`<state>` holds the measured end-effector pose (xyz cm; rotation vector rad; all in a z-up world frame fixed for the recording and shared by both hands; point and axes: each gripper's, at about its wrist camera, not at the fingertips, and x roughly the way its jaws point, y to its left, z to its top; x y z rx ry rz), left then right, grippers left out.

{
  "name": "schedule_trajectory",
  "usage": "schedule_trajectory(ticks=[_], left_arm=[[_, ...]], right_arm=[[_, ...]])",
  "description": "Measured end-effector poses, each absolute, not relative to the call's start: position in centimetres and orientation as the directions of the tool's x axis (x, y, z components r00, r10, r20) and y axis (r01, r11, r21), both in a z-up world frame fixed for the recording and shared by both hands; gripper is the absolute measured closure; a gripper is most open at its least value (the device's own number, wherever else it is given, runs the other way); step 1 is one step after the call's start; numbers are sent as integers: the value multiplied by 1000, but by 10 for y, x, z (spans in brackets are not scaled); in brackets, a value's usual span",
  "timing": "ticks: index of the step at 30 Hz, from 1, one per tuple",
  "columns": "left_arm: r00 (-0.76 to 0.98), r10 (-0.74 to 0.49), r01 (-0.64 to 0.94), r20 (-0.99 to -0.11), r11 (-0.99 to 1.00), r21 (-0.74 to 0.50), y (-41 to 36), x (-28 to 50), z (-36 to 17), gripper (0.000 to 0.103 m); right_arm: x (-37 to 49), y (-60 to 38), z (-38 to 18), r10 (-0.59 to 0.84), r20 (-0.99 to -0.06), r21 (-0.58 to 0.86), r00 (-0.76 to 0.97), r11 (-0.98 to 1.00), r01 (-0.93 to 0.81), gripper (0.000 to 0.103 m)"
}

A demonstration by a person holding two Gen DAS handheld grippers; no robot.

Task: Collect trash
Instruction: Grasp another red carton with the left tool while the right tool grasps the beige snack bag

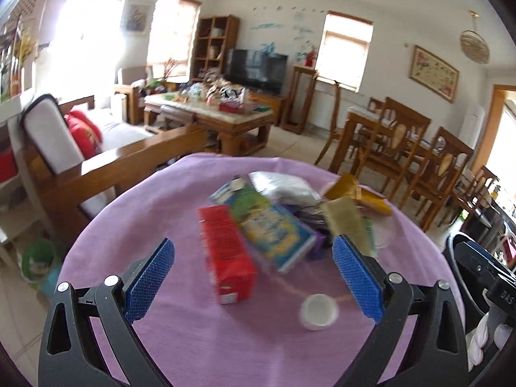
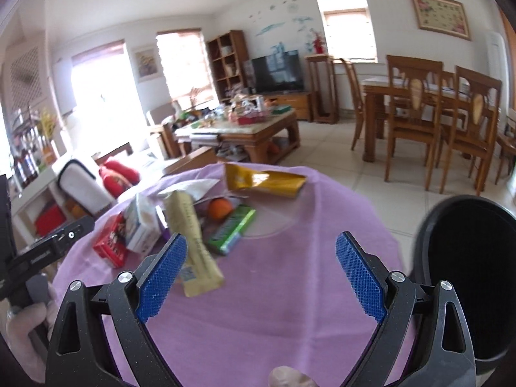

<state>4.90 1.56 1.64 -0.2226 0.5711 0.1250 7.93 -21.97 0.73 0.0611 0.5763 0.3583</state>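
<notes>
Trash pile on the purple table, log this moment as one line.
left tool: open, over red box | right tool: open, empty, near beige packet | bin: at table's right | nothing collected in view

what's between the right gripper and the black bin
Nothing. In the right wrist view only bare purple cloth and a strip of floor separate the open right gripper from the black bin, which stands beside the table.

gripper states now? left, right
Left gripper: open, holding nothing, above the red carton.
Right gripper: open, empty, over the purple cloth.
</notes>
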Motion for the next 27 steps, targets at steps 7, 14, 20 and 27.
schedule_trajectory(ticks=[7,14,20,27], left_arm=[[775,24,-173,-632,969,-177,40,65,-4,6],[750,-4,-169,-662,966,-197,51,72,-19,7],[704,-80,-154,-706,953,-262,65,87,-36,43],[727,-94,-166,-681,937,-307,75,82,-35,70]], right_arm=[[118,-139,-8,381,-589,77,713,904,-420,13],[151,-96,-26,350,-651,35,674,900,-434,21],[168,-93,-39,343,-686,33,642,896,-443,43],[170,-101,-40,392,-669,91,631,886,-454,64]])
